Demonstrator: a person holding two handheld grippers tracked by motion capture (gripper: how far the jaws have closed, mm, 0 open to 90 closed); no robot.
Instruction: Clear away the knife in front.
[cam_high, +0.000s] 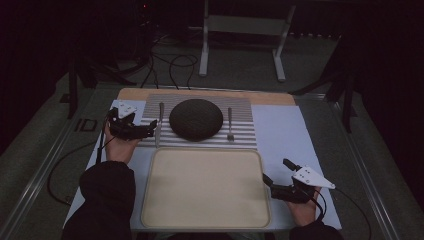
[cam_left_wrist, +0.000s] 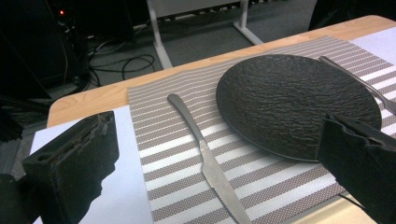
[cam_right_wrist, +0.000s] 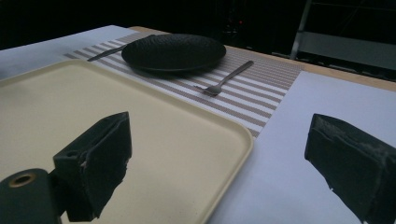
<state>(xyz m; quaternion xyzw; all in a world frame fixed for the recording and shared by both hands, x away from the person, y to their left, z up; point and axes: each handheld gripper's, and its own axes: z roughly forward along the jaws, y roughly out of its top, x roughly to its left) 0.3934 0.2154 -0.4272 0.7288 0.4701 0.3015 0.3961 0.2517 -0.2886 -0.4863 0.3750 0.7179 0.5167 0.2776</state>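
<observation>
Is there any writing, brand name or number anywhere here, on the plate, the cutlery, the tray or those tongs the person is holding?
None can be read.
The black plate, knife, fork, cream tray and striped placemat carry no print.
The left tongs and right tongs show no label; their grey plates have only small holes.
A dark mark on the frame left of the table is too dim to read.

black plate (cam_high: 196, 119), striped placemat (cam_high: 240, 137), cream tray (cam_high: 205, 220)

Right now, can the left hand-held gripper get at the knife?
Probably yes. The left hand-held gripper is open right beside the knife, which lies flat on the mat, apart from the plate; nothing lies between.
</observation>
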